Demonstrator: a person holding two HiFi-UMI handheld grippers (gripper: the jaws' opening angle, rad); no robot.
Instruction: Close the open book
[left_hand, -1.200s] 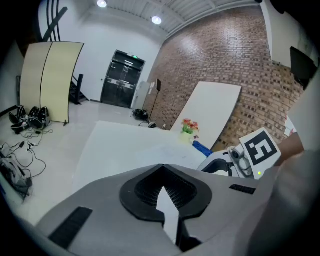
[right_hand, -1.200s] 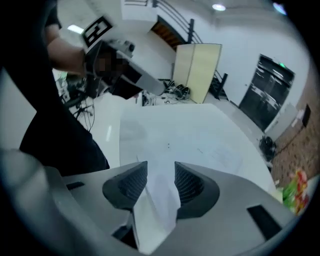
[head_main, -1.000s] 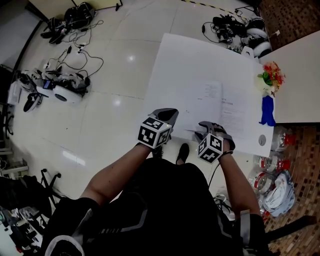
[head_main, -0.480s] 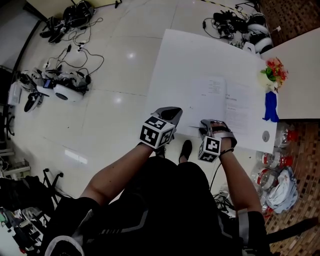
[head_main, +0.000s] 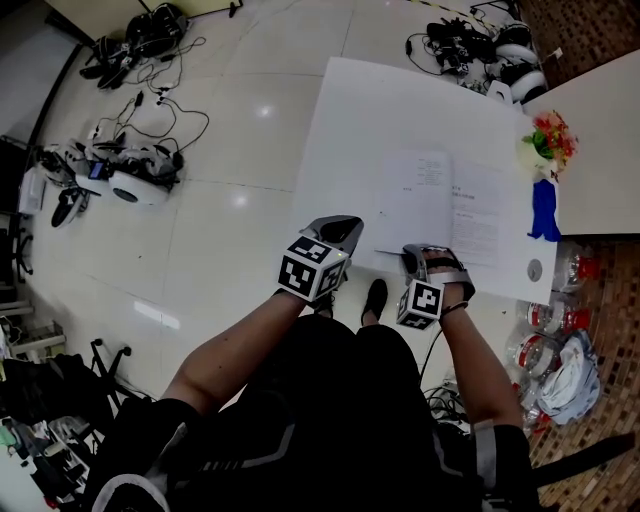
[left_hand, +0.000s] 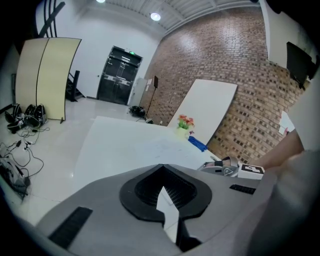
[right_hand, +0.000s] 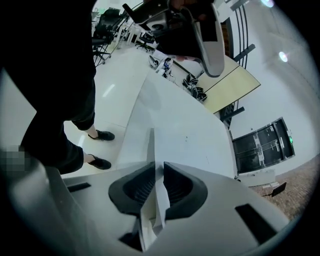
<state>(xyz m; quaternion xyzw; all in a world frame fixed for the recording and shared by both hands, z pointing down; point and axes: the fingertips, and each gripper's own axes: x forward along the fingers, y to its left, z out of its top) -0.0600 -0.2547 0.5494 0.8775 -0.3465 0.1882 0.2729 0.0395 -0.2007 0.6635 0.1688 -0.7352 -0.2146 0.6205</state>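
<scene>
The open book (head_main: 440, 205) lies on the white table (head_main: 400, 110), pages up. My right gripper (head_main: 418, 256) is at the near edge of its left page. In the right gripper view, thin white pages (right_hand: 152, 150) run between the jaws of the right gripper (right_hand: 159, 172). Those jaws have just been closing, and the pads now pinch the paper. My left gripper (head_main: 340, 228) rests at the table's near left corner, apart from the book. In the left gripper view, the tips of the left gripper (left_hand: 162, 172) meet, with only the white table showing behind them.
A flower pot (head_main: 545, 140), a blue object (head_main: 543, 210) and a small round item (head_main: 534, 268) sit along the table's right edge. A second table (head_main: 600, 150) adjoins there. Bottles (head_main: 545, 335) stand on the floor at the right, with cables and devices (head_main: 120, 175) at the left.
The right gripper has rolled a little and its jaws have come together on the page edge at the book's near side. The left gripper has stayed where it was.
</scene>
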